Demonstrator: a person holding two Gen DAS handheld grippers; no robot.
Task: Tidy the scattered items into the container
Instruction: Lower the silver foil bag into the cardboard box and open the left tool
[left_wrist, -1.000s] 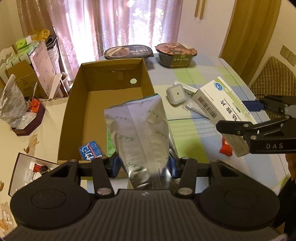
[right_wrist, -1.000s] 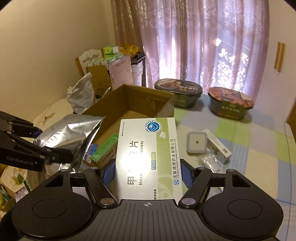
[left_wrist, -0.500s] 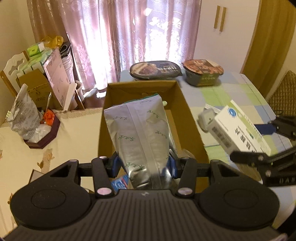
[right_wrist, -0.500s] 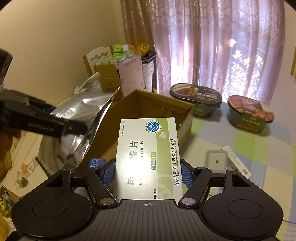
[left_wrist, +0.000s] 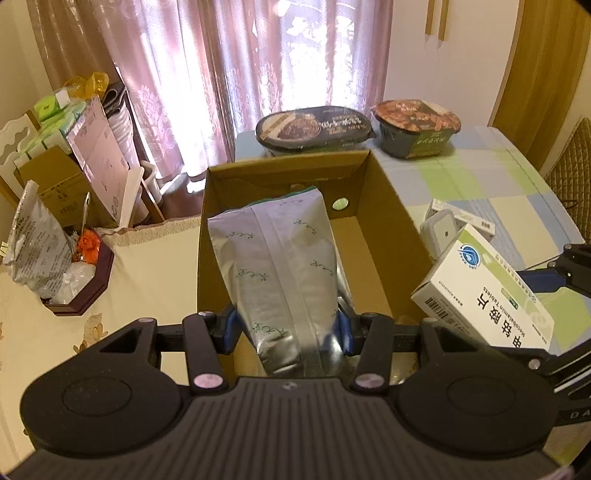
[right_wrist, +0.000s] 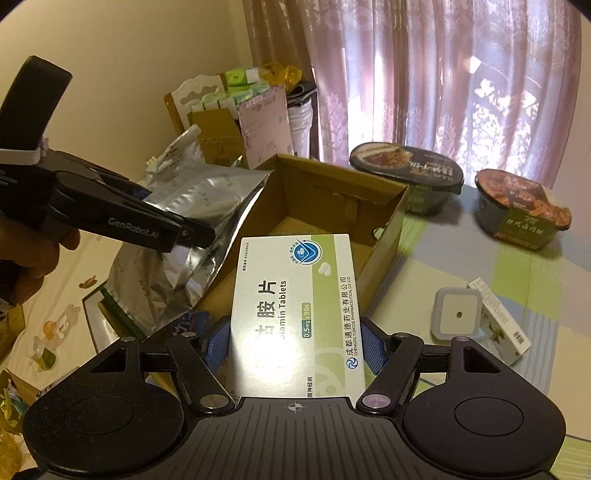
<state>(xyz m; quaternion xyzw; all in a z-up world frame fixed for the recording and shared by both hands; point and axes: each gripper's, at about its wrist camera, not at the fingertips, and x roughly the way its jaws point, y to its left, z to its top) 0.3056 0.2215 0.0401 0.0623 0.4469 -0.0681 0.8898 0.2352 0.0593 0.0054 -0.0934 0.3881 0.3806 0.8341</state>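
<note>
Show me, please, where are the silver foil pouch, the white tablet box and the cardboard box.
silver foil pouch (left_wrist: 280, 266), left wrist view, middle of its front face.
white tablet box (right_wrist: 295, 314), right wrist view, middle of its printed top face.
cardboard box (left_wrist: 384, 236), left wrist view, inner right wall.

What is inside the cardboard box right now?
The cardboard box shows a mostly bare floor. A blue packet lies at its near end. The silver pouch, held above by the left gripper, hides the rest.

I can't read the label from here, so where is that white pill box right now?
The pill box is held in the right claw, just above the near right corner of the cardboard box, beside the silver pouch.
</note>
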